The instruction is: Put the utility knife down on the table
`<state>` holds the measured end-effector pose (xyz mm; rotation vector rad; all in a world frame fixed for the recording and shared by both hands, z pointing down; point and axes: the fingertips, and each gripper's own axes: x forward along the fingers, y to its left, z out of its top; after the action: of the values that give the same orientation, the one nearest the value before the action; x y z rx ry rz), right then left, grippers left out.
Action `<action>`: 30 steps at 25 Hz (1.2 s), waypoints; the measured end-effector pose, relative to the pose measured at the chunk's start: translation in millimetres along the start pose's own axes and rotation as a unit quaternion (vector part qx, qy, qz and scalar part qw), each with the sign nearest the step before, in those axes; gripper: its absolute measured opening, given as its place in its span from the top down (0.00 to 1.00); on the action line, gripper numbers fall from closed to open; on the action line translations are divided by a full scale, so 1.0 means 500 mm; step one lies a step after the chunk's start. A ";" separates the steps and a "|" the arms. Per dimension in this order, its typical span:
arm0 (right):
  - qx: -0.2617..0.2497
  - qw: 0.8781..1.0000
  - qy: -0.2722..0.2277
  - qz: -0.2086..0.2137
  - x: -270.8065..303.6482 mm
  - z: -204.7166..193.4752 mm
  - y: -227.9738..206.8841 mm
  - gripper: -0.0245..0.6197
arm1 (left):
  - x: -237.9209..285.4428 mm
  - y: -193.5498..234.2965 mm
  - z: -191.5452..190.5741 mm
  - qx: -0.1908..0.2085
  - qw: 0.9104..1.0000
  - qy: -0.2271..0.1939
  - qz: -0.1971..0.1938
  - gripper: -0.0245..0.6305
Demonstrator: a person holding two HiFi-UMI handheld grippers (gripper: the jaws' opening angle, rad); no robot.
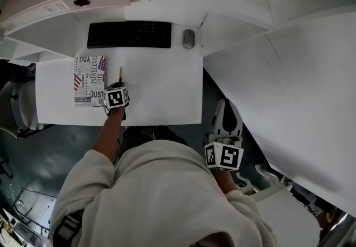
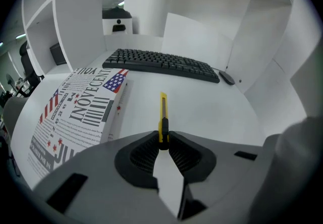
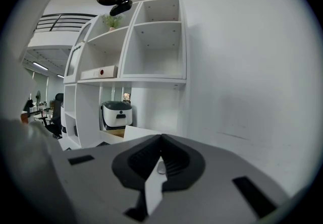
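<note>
Utility knife (image 2: 163, 112): yellow, centre of my left claw's view, above the white worktop (image 2: 212, 112); whether it touches, I cannot tell.
Left claw (image 2: 163, 140): clamped on the knife's black slider.
Right claw (image 3: 161, 143): tips together, nothing between them.
Printed box (image 2: 81, 112): just left of the knife.
Keyboard (image 2: 161, 64): upper centre, beyond the knife's tip.
Mouse (image 2: 226, 77): right of the keyboard.

Keyboard (image 1: 129, 34) at back of table (image 1: 167, 93), mouse (image 1: 189, 39) right of it, box (image 1: 89, 80) front-left; utility knife (image 2: 163, 114) just right of box
</note>
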<state>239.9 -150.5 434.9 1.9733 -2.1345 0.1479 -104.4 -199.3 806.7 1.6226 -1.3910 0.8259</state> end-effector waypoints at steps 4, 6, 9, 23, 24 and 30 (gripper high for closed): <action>0.000 1.000 0.003 -0.002 0.009 -0.003 -0.005 0.96 | 0.012 0.002 -0.009 -0.006 1.000 0.020 0.002 0.86; 0.001 1.000 0.006 -0.002 0.014 -0.004 -0.006 0.96 | 0.018 0.003 -0.013 -0.009 1.000 0.030 0.002 0.86; 0.005 1.000 0.005 -0.004 0.021 -0.006 -0.009 0.96 | 0.024 0.006 -0.016 -0.012 0.999 0.040 0.003 0.86; 0.012 1.000 0.003 0.001 0.043 -0.002 -0.003 0.96 | 0.026 -0.001 -0.018 -0.005 0.998 0.070 -0.005 0.83; 0.010 1.000 0.004 0.002 0.044 -0.001 -0.001 0.96 | 0.027 -0.002 -0.018 -0.005 0.998 0.070 -0.006 0.83; 0.010 1.000 0.002 0.005 0.045 0.000 0.006 0.96 | 0.024 -0.002 -0.017 -0.005 0.998 0.069 -0.009 0.79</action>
<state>235.5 -172.0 440.2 1.9711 -2.1489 0.1761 -100.9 -196.9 820.8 1.5389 -1.2811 0.9018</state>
